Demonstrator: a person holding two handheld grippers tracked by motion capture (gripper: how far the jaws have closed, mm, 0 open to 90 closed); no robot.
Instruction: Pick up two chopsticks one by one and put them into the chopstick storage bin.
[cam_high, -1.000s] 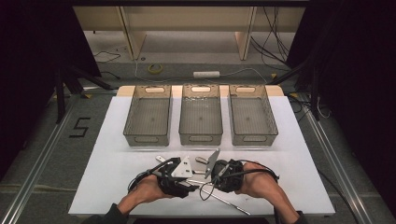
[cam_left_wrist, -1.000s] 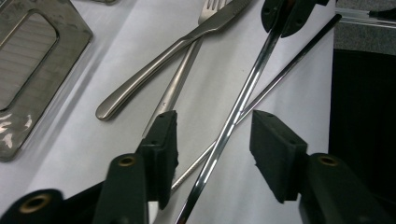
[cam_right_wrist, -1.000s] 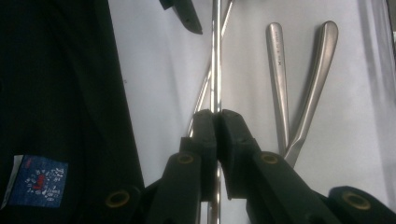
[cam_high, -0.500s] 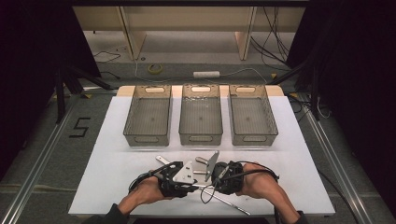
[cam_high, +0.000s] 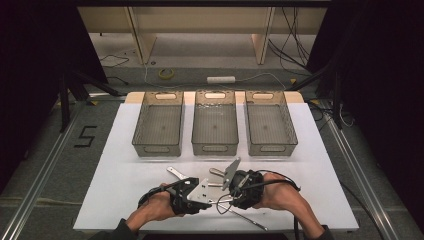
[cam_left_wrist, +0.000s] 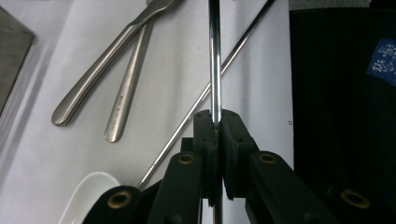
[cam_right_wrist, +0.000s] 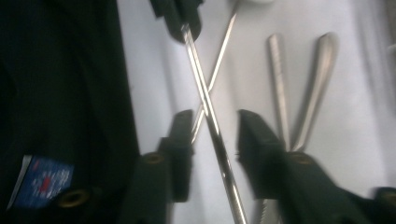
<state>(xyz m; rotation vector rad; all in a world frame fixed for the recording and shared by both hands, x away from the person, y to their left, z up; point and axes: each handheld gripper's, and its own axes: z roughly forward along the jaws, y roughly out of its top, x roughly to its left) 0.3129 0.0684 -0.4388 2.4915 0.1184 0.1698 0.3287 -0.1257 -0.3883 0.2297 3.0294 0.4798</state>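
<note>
Gripping rod: the left gripper (cam_left_wrist: 216, 122) is clenched on a thin shiny metal rod (cam_left_wrist: 214, 56), pads squeezed flat against it, rod running straight up out of the jaws.
Right claw: the right gripper (cam_right_wrist: 215, 130) has let go; its jaws have just been opening, and the same rod (cam_right_wrist: 212, 126) passes through the gap between them without the pads pressing on it. This view is pretty blurry.
Rod location: up off the white table (cam_high: 120, 175), spanning between the two grippers near the front edge, right by the person's hands.
High view extra: three see-through grey plastic bins (cam_high: 215, 122) in a row farther back, rectangular with handle cutouts and fine ribbed floors. Cutlery is tiny here.
Left gripper view extra: two smooth steel handles (cam_left_wrist: 107, 79) lying in a narrow V, one stamped with small lettering I can't read, plus the rim of a white spoon (cam_left_wrist: 88, 191) at bottom left, glossy like ceramic or plastic.
Second rod: another thin rod (cam_left_wrist: 205, 93) lies on the table, crossing under the held one; its near end looks finely ribbed.
Right gripper view extra: dark fabric with a blue tag (cam_right_wrist: 42, 182) beside the table edge.
</note>
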